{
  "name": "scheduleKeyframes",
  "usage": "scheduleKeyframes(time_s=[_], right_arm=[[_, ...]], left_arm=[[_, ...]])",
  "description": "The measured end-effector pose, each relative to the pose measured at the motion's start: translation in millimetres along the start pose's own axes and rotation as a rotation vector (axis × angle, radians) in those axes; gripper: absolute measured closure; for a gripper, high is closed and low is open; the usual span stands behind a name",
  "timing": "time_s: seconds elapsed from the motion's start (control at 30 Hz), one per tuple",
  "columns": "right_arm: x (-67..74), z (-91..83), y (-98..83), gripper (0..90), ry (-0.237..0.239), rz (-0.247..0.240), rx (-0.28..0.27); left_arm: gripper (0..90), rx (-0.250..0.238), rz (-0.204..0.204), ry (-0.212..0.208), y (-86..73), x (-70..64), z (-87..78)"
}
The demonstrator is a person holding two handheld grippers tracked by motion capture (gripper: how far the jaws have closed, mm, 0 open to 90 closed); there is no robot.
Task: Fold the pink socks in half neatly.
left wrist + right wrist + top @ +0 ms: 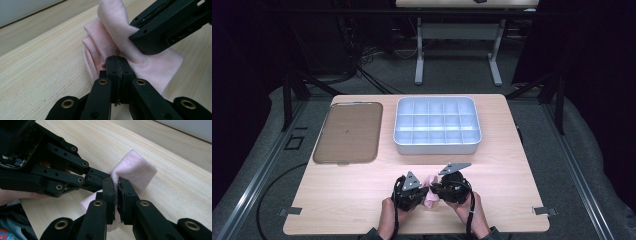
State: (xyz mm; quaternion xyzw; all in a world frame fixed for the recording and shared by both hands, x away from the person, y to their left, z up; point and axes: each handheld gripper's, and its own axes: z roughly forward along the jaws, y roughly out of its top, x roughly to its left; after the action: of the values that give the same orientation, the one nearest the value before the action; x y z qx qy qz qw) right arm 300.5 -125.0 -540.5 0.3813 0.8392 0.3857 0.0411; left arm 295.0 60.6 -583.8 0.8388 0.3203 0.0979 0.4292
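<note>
Pinching soft ribbed pink cloth, both grippers' fingers.

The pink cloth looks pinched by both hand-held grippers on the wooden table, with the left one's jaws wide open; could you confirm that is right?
Not quite: the left hand-held gripper is not open. Its jaws are shut on the pink cloth, as the left gripper view shows. The rest stands: the right hand-held gripper also pinches the cloth, over the wooden table.
</note>
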Motion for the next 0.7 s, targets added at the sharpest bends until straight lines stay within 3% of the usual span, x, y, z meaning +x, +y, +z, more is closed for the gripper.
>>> scheduleKeyframes(time_s=[0.43,0.7], right_arm=[[-6.9,4.8,-5.2,84.8,0.019,0.025,0.020],[-8.8,0.9,-7.8,85.0,0.016,0.034,0.011]], left_arm=[[89.5,-0.014,-0.019,-0.028,-1.7,4.1,-0.4],[89.4,-0.020,-0.008,-0.035,-0.6,4.2,-1.6]])
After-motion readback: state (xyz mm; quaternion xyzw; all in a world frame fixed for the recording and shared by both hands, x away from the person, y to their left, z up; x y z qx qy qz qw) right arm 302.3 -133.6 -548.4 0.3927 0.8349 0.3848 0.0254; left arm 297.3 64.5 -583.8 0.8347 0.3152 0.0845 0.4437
